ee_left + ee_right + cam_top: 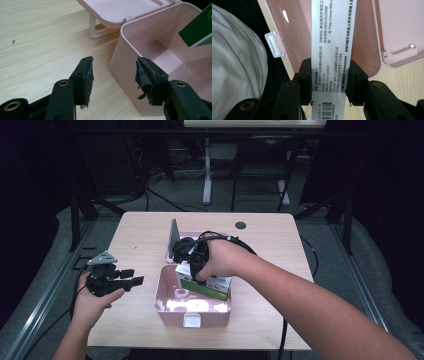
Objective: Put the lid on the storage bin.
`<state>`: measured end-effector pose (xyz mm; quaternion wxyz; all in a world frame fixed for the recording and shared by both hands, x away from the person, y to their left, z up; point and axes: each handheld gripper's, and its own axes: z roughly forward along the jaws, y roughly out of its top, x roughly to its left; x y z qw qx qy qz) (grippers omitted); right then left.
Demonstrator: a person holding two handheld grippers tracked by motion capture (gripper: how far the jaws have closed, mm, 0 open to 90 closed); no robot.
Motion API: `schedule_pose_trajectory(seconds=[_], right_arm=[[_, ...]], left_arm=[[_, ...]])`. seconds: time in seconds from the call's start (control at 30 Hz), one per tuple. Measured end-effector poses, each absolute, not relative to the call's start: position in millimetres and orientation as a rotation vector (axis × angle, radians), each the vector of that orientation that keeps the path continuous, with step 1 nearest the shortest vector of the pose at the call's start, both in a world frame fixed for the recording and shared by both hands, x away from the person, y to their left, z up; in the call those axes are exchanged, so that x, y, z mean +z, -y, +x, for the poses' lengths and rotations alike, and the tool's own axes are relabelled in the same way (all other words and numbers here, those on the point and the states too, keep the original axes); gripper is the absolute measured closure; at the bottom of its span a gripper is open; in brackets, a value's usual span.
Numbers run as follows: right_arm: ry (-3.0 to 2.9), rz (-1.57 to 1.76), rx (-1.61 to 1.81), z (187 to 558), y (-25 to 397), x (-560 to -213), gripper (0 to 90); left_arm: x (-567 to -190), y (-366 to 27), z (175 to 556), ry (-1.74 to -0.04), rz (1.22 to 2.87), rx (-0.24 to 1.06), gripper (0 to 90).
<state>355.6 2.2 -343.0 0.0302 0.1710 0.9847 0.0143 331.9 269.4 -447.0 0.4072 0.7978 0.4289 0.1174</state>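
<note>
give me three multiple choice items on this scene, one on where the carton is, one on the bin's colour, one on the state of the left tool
1. Where is the carton that the right tool holds?
A. over the open pink bin
B. flat on the bare table
C. on the floor

2. What colour is the bin?
A. blue
B. pink
C. yellow

3. How is the left tool?
A. shut on the carton
B. shut on the lid
C. open, holding nothing

Answers:
1. A: the high view shows the green and white carton at the bin's mouth, and the right gripper view shows it against the bin's inside.
2. B: walls and the swung-back lid are pale pink in every view.
3. C: in the left gripper view its jaws stand apart beside the bin's wall with nothing between them.
</note>
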Motion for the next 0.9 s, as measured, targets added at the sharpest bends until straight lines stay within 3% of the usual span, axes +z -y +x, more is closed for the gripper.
schedule_pose_trajectory(seconds=[0.9], right_arm=[[-3.049,0.367,0.025,349,-14,-364,61.7]], left_arm=[[-448,-268,332,-1.084,2.014,0.298,48.0]])
